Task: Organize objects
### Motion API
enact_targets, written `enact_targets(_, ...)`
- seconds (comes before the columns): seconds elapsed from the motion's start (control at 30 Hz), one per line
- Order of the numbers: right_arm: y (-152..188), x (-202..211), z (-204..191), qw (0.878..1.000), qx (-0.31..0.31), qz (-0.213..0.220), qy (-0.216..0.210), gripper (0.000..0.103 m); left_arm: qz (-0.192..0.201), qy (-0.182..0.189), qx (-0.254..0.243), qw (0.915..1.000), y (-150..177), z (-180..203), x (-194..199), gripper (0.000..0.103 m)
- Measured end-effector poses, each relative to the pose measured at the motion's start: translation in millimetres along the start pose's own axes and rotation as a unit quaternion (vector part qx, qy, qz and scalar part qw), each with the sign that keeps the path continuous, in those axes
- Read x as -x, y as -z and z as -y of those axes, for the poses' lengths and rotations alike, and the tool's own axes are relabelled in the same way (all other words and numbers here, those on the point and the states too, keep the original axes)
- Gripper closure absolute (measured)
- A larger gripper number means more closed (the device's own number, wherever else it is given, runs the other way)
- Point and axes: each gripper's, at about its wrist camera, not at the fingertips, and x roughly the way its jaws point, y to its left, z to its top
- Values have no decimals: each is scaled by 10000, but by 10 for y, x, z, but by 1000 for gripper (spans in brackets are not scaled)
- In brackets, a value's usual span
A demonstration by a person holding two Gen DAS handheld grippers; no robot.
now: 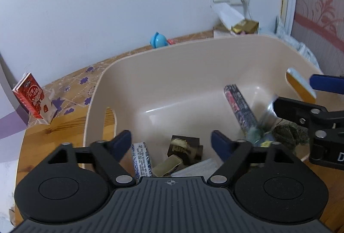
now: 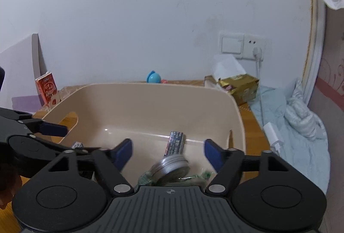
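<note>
The left claw point(image 1: 171, 142) is wide open and holds nothing; it hangs over the near edge of a big tan tub point(image 1: 193, 65) that sits on a wooden table point(image 1: 53, 132). The right claw point(image 2: 167, 152) is wide open too, with nothing between its blue tips, and it hangs over the same tub from the other side. In the tub, under the left claw, lie a small blue and white packet point(image 1: 142, 158), a dark brown box point(image 1: 186, 147) and a gold bar point(image 1: 167, 166). A long dark box point(image 1: 239, 110) leans against the tub floor further right. Under the right claw sits a round silver tin point(image 2: 171, 167), tipped up on a green fuzzy thing point(image 2: 146, 179) that is partly hidden by the claw's body, so I cannot tell what it is. In the left view the tin is a blur. Outside the tub, a red and white carton point(image 1: 32, 98) stands by the wall, a blue round toy point(image 1: 158, 39) sits behind the far rim, and a gold box point(image 2: 241, 84) rests near the wall plug point(image 2: 257, 53). A pale blue cloth point(image 2: 296, 125) lies off to the right
</note>
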Motion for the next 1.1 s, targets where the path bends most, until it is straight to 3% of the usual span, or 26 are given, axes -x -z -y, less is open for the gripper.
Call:
enact_targets(0.17, -14, 183, 65, 9998, -152, 152, 36, 0, 276, 9, 109, 9996, 50, -51, 243, 11)
enact_targets(0.37, 41, 375, 80, 9993, -355, 90, 19, 0, 328, -21, 170, 9993, 141, -88, 438, 11)
enact_targets(0.77, 166, 820, -158, 9997, -91, 197, 116, 0, 580, 51, 470, 9972, 372, -236, 1025, 11)
enact_targets(1.1, 331, 1240, -311, 9998, -10, 138, 150, 0, 790, 91, 270, 9965, 605, -272, 1535, 11)
